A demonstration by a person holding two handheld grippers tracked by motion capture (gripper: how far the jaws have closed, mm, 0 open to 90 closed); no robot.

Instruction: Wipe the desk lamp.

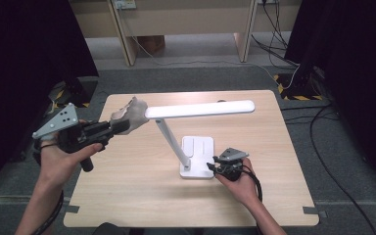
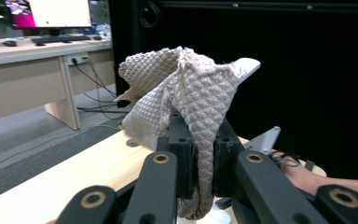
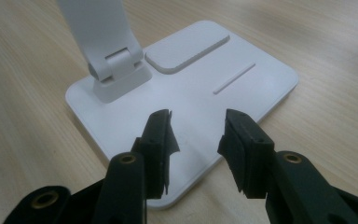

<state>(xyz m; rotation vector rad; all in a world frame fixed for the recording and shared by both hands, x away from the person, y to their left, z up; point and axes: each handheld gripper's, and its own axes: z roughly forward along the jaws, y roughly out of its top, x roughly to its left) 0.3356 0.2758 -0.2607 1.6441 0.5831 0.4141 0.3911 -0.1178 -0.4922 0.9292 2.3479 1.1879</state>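
A white desk lamp stands mid-table, its flat base (image 1: 198,152) bearing a slanted arm (image 1: 172,142) and a long horizontal head (image 1: 200,109). My left gripper (image 1: 120,126) is raised at the left, shut on a beige quilted cloth (image 1: 129,115). The cloth bunches against the left end of the head. In the left gripper view the cloth (image 2: 182,88) is pinched between the jaws (image 2: 200,140) and drapes over the lamp head's tip (image 2: 246,65). My right gripper (image 1: 211,167) is low at the base's near right corner. Its jaws (image 3: 196,135) stand apart over the base (image 3: 242,79), gripping nothing.
The wooden table (image 1: 127,196) is bare around the lamp. Behind it stand pale desk legs (image 1: 127,39), and cables (image 1: 323,127) run over the grey floor at the right. A desk with a monitor (image 2: 58,11) shows far off in the left gripper view.
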